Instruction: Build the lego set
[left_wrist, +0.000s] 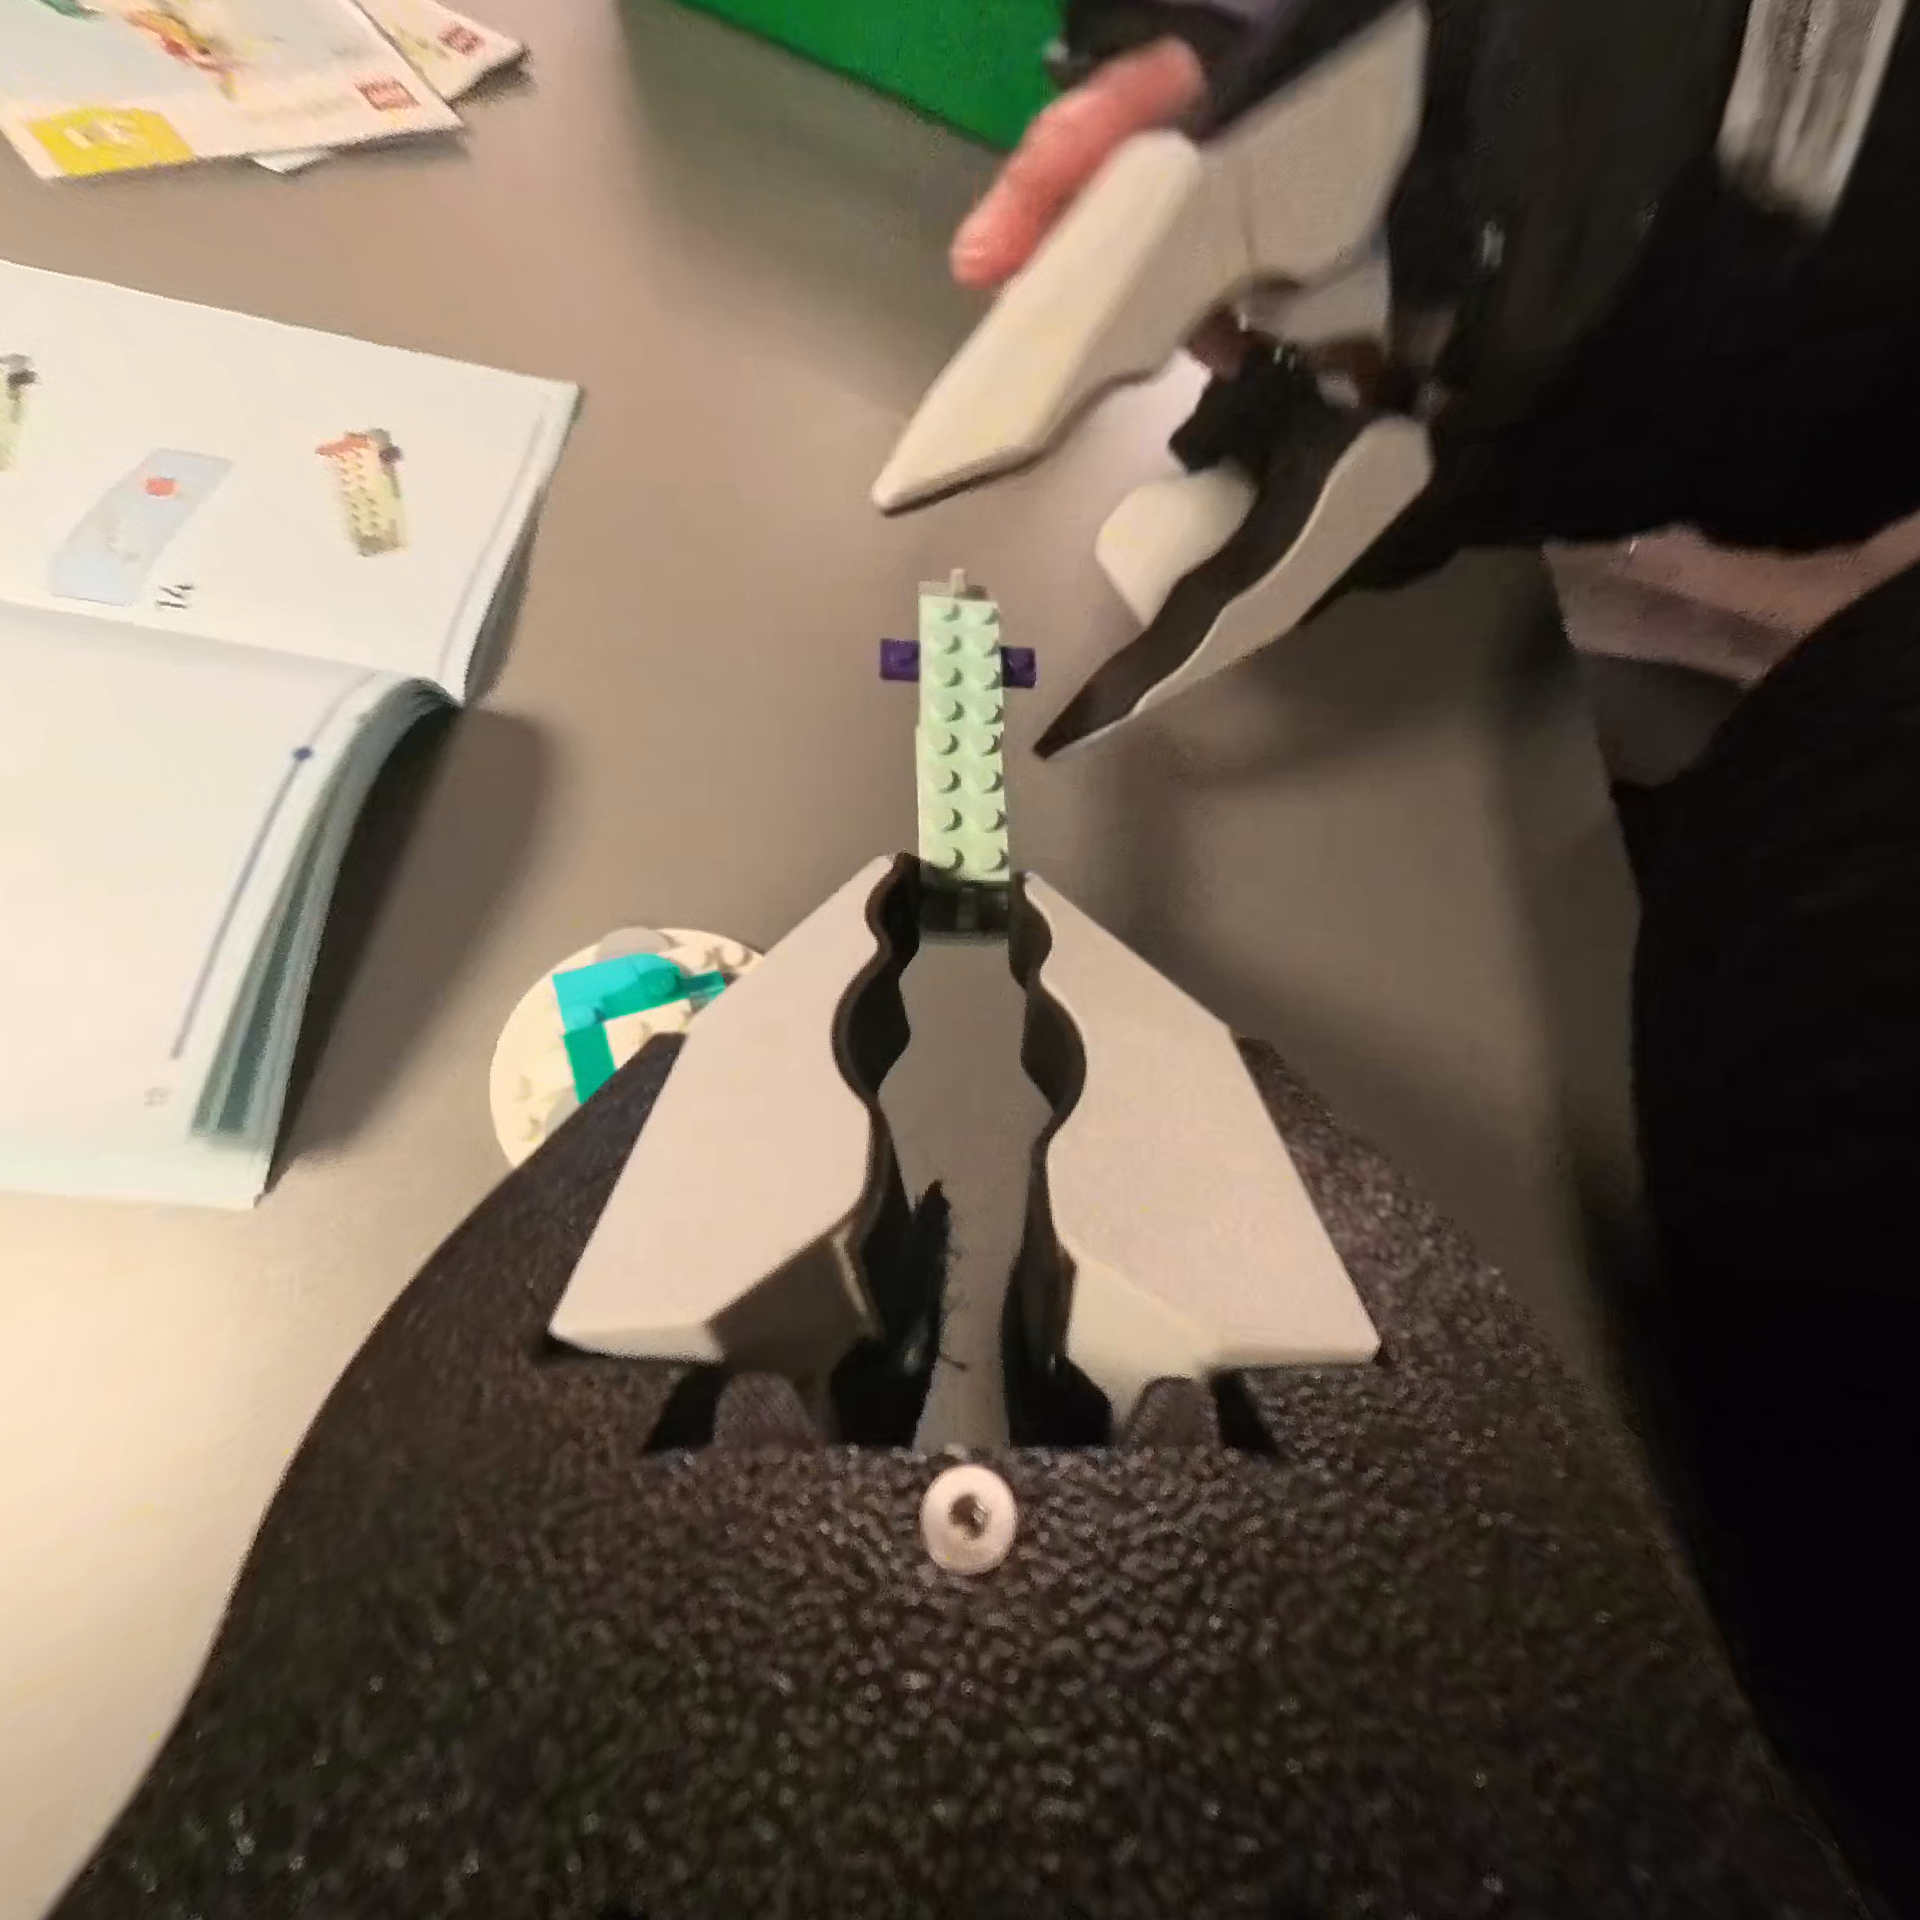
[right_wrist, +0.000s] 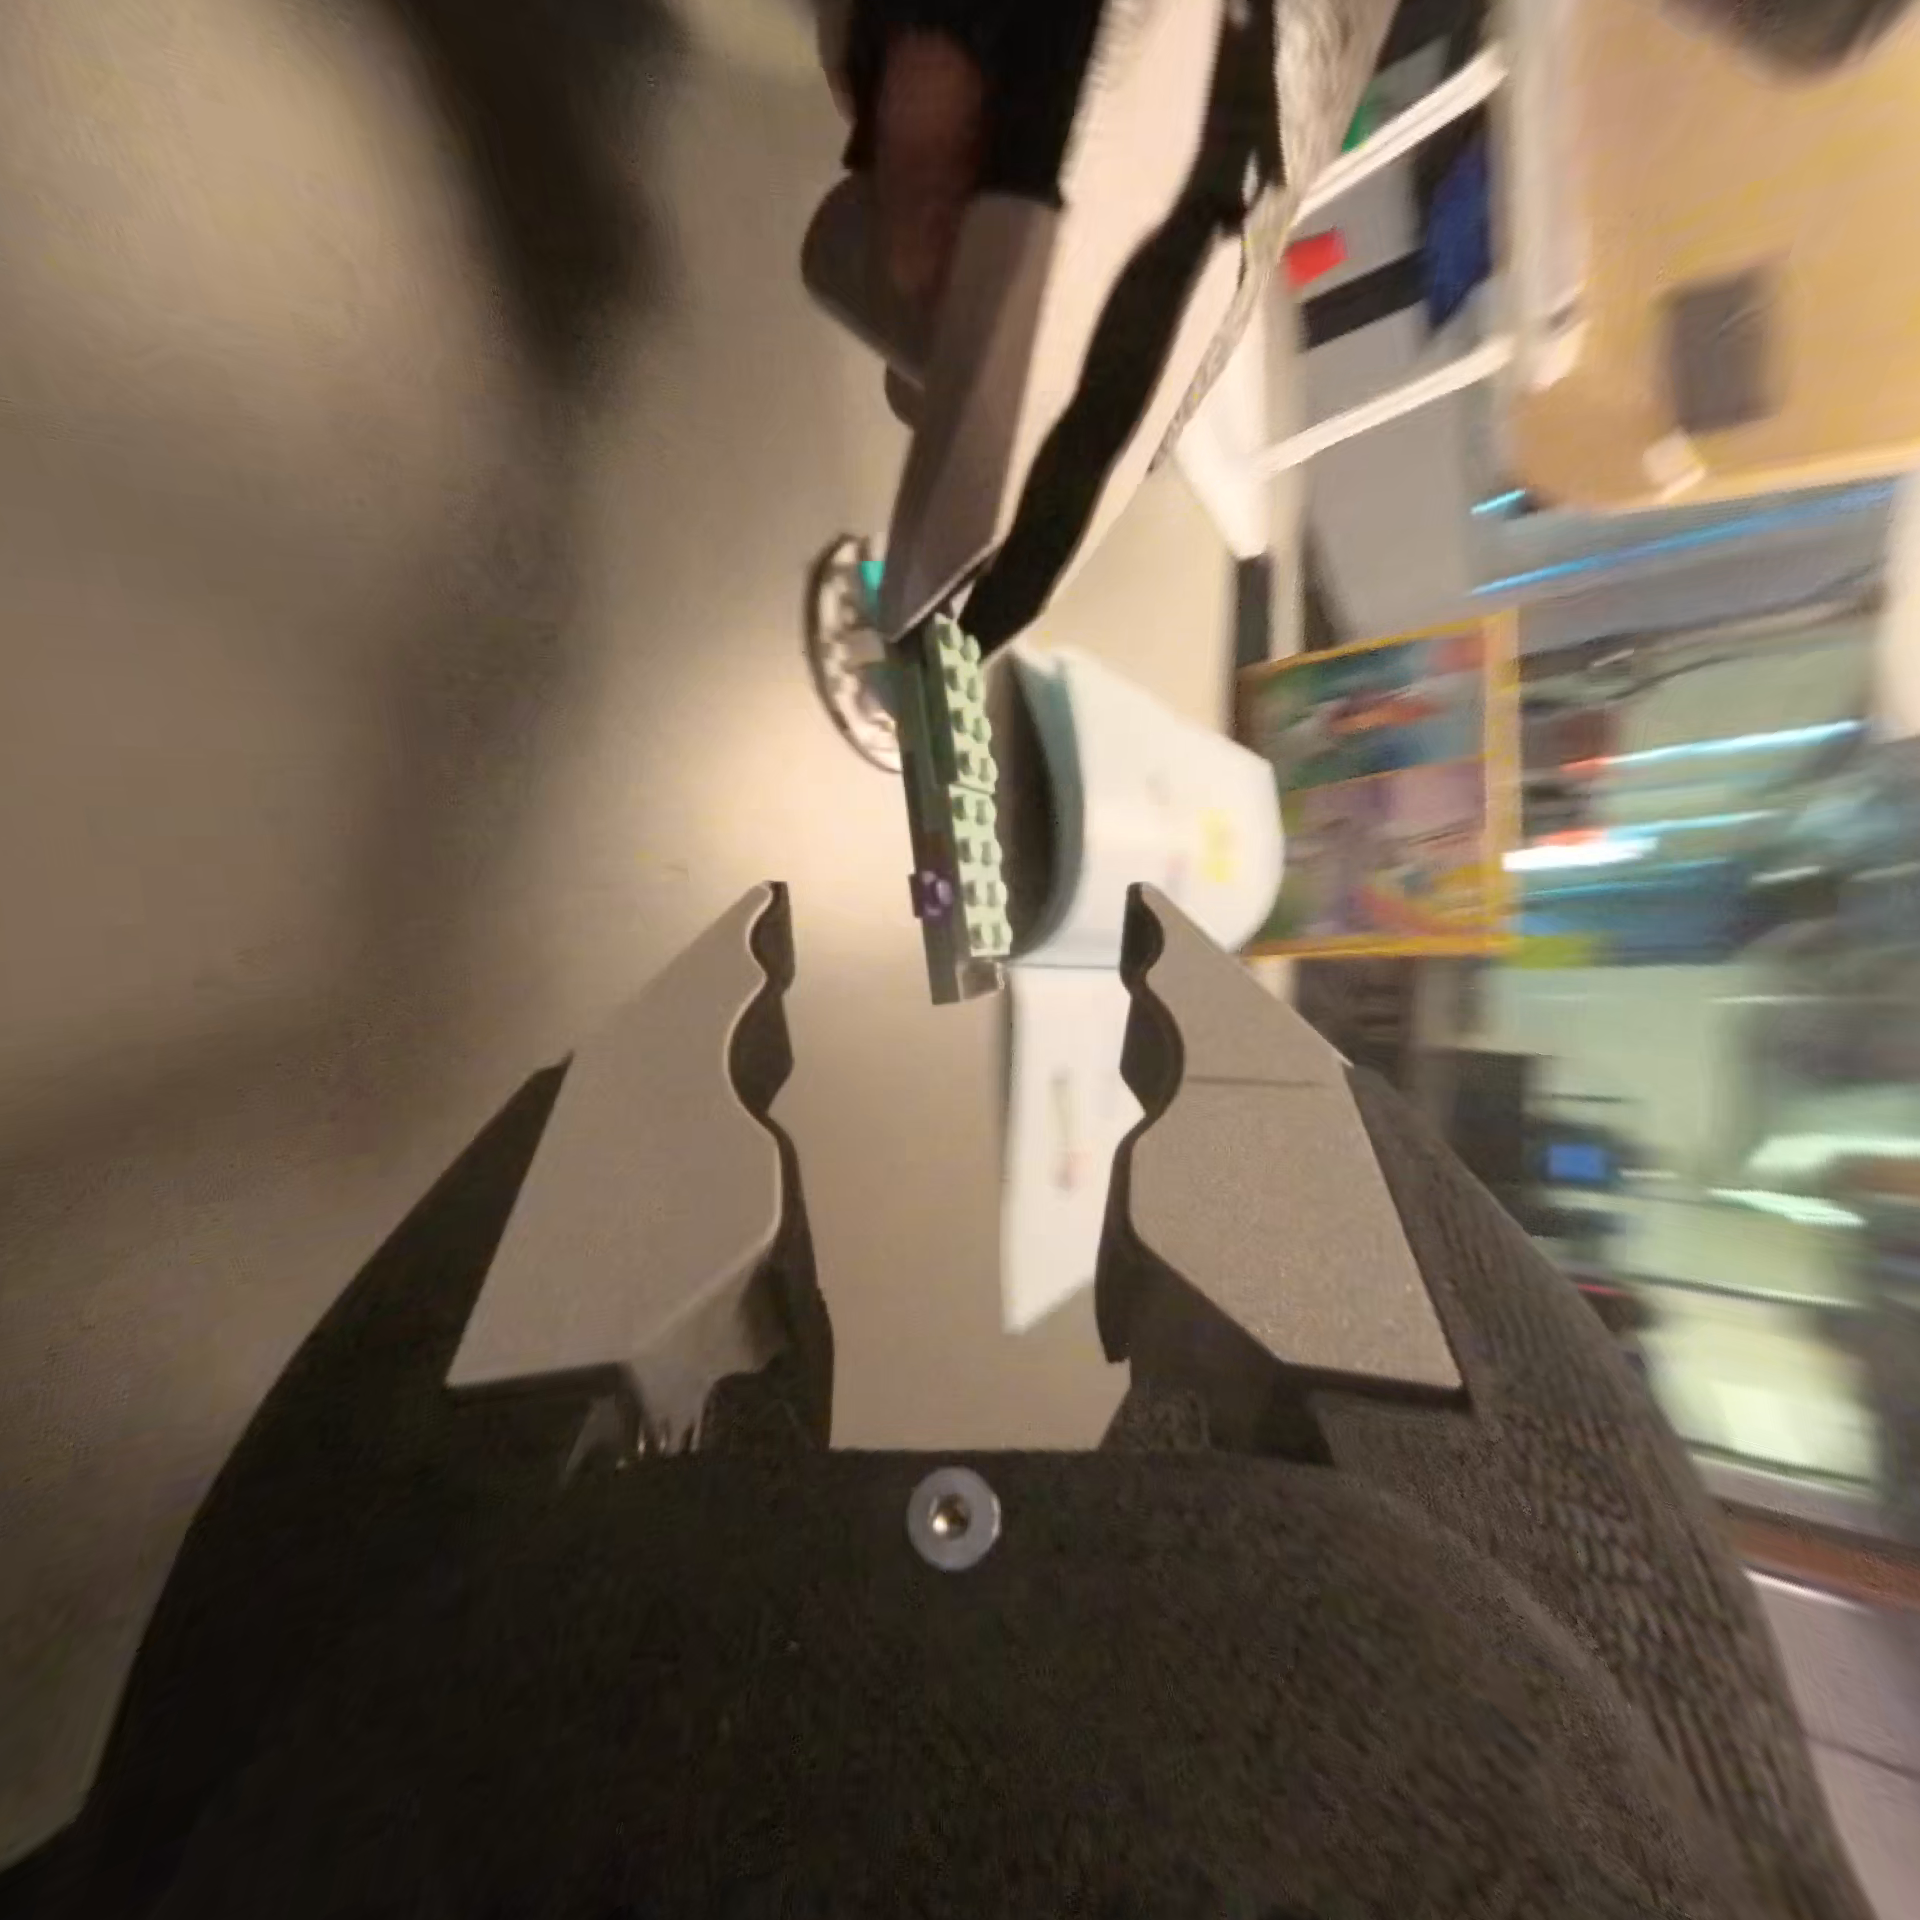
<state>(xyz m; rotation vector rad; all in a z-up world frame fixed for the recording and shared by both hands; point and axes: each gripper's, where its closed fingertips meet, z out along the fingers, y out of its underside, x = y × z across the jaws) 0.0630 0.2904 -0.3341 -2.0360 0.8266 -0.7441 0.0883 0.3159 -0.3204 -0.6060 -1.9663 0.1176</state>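
Lying on the grey table (left_wrist: 675, 436): one open instruction booklet (left_wrist: 249, 644) at left, two leaflets (left_wrist: 239, 94) at far left, one round white plate with teal bricks (left_wrist: 613, 1023) partly hidden behind the left gripper (left_wrist: 961, 883). Pinching the near end of one pale green lego assembly (left_wrist: 964, 732), two purple pieces (left_wrist: 902, 660) sticking out sideways, raised off the table. Hovering at right, the right gripper (right_wrist: 951, 899), fingers spread wide, gripping nothing, assembly's far end just beyond its tips.

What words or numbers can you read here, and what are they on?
Leaflets: red logo squares, too blurred to read.
Open booklet: small page numbers, which I do not read out.
Box: blurred, unreadable.
Green piece: no writing.
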